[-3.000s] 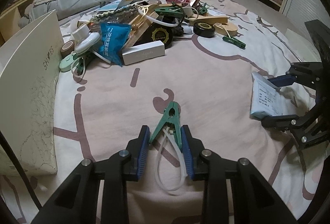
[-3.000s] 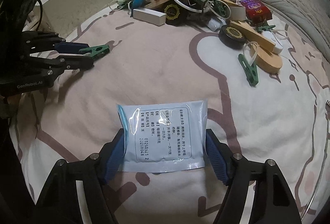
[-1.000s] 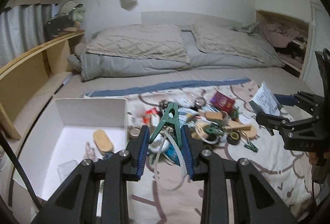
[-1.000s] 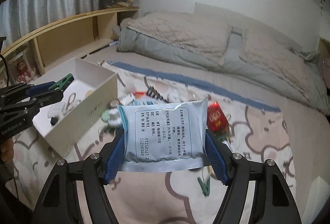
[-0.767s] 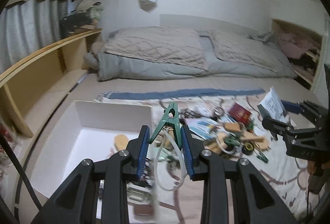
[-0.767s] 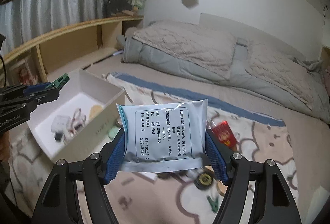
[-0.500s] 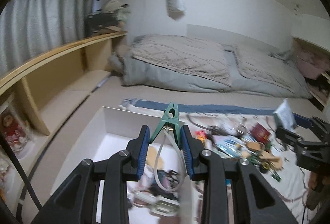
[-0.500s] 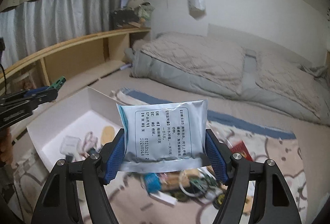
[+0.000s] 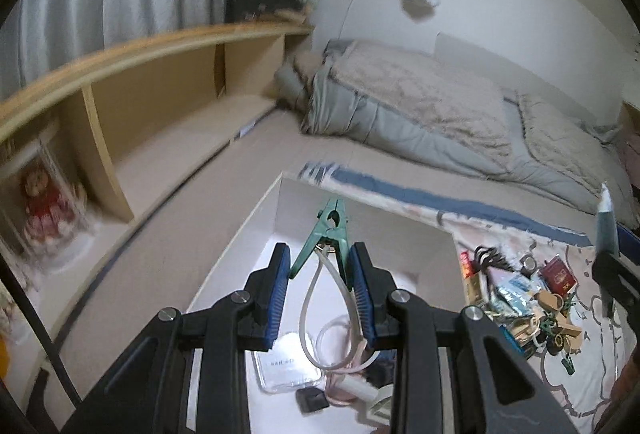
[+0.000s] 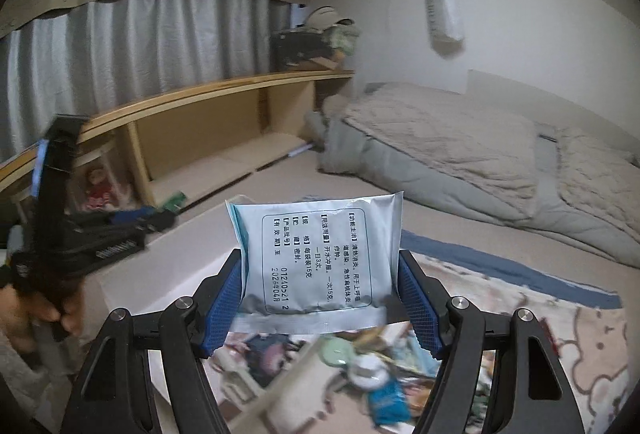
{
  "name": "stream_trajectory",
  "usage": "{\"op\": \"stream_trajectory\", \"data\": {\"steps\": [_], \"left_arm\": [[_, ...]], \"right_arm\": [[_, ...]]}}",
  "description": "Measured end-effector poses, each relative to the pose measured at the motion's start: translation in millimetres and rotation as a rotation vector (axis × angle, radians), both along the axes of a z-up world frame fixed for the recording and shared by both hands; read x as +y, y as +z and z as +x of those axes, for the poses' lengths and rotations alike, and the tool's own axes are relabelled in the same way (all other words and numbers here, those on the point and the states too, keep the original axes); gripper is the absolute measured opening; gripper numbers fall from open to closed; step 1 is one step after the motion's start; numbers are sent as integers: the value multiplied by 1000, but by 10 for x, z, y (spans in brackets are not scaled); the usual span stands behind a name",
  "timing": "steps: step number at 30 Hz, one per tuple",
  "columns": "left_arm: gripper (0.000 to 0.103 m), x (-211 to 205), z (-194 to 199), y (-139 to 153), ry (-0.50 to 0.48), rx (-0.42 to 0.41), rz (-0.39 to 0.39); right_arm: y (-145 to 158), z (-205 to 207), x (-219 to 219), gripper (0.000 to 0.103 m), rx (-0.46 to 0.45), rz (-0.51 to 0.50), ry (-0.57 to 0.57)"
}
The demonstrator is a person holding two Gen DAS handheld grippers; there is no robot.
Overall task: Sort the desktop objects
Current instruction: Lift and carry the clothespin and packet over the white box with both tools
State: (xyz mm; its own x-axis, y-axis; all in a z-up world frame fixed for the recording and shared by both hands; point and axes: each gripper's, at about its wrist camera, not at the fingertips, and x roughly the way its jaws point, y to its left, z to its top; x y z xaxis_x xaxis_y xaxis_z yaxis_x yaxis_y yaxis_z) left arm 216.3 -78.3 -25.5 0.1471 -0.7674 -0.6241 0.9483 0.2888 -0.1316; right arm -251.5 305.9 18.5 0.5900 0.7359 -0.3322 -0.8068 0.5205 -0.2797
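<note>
Since three seconds ago we have lifted both tools off the patterned blanket and swung them toward the white box, each with its load unchanged.

From the left wrist, our left tool [image 9: 320, 276] is nearly closed, its blue pads pinching the handles of the green clip [image 9: 329, 238], whose nose points away from us and whose white cord loop [image 9: 320, 330] hangs below. The clip hangs over the open white box [image 9: 256, 210], where a clear case [image 9: 286, 366] and small dark items lie on the floor. To the right, the pile of clutter [image 9: 524, 298] sits on the blanket [image 9: 576, 366], and the right tool [image 9: 612, 274] shows at the edge, the packet seen edge-on.

From the right wrist, our right tool [image 10: 320, 290] is about half open, clamped on both sides of the pale blue packet [image 10: 318, 258], held upright with its printed side toward us. Below it lie the box wall [image 10: 276, 382] and blurred clutter. At left, a hand [image 10: 48, 310] holds the left tool [image 10: 160, 212], with the green clip tip showing.
</note>
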Motion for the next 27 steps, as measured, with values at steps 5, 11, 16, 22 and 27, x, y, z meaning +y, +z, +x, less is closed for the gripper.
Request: {"op": "stream_trajectory", "data": {"steps": [5,11,16,22,27], "left_arm": [[31,-163,61,-300,38,65,125],[31,-362,54,-546,39,135,222],[31,-501,-6,-671,53,135,253],[41,-556,-33,-687,97,115,201],[83,-472,29,-598,125,78,128]], "right_arm": [[-228,-56,226,74,46,-48,57],[-574,-38,365,74,62,-147,70],[-740,16,401,74,81,-203,70],[-815,68,385,74,86,-230,74],[-816,142,454,74,95,-233,76]]}}
